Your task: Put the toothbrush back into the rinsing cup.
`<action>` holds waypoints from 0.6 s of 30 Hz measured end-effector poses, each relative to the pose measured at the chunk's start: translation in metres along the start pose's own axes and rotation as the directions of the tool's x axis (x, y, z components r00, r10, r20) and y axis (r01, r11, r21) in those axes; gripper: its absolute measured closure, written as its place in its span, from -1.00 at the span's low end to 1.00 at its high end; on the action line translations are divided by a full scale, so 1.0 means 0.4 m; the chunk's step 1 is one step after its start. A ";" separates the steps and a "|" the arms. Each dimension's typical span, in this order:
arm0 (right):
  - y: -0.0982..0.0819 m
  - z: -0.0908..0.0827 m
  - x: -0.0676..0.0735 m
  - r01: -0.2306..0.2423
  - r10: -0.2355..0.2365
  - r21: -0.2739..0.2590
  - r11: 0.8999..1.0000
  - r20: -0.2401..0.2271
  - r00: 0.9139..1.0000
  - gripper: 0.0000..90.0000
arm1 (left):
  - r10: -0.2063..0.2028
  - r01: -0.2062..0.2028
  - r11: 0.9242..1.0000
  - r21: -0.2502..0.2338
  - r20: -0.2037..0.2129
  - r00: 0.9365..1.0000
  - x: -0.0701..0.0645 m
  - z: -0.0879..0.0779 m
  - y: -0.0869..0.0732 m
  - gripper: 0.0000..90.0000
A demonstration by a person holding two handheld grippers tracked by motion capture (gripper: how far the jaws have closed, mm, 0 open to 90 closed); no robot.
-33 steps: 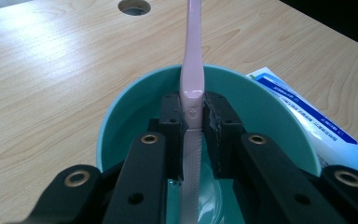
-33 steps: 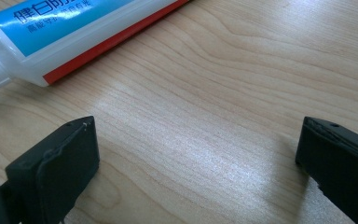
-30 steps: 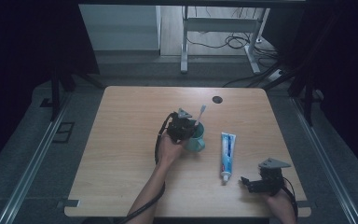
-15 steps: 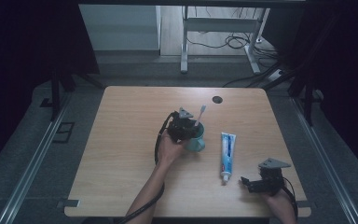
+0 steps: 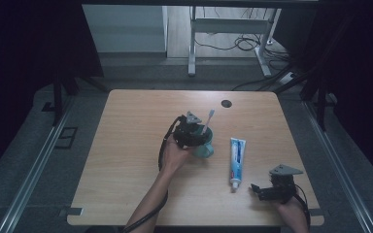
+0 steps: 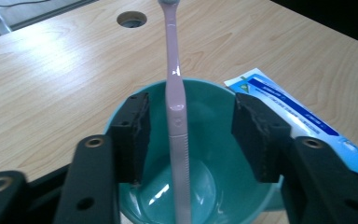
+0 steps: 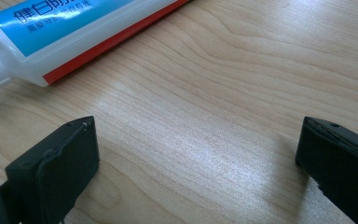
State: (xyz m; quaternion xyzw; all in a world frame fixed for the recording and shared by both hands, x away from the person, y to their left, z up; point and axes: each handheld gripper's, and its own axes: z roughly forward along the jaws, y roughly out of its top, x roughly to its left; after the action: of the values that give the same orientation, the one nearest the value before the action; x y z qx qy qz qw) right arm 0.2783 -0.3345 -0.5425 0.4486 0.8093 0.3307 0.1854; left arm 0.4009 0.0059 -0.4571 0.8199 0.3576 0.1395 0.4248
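Note:
A teal cup (image 5: pixel 206 149) stands near the table's middle with a pink toothbrush (image 5: pixel 208 120) upright in it. My left gripper (image 5: pixel 194 133) hovers right over the cup. In the left gripper view its jaws have just been opening. They stand apart on either side of the toothbrush (image 6: pixel 175 93) above the cup (image 6: pixel 214 105), and the pads do not touch the handle. A blue and white toothpaste tube (image 5: pixel 236 155) lies to the right of the cup. My right gripper (image 5: pixel 258 190) rests low near the table's front right, open, with the tube (image 7: pixel 65 32) ahead of its jaws and bare wood between them.
A round cable hole (image 5: pixel 226 103) sits in the wooden table (image 5: pixel 126 145) near its far edge. Desk legs and cables (image 5: pixel 243 43) stand on the floor beyond the table. Dark curtains flank both sides.

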 end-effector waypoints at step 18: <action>0.000 0.000 0.000 -0.002 0.002 0.002 1.000 0.000 1.000 -1.00 | -0.026 0.026 1.000 -0.009 0.072 0.997 0.015 -0.048 -0.028 -0.70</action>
State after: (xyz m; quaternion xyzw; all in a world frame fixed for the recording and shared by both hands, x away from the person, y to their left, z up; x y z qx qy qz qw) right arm 0.2784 -0.3343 -0.5425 0.4494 0.8092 0.3304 0.1846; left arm 0.3897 0.0260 -0.4548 0.8176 0.3520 0.1060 0.4431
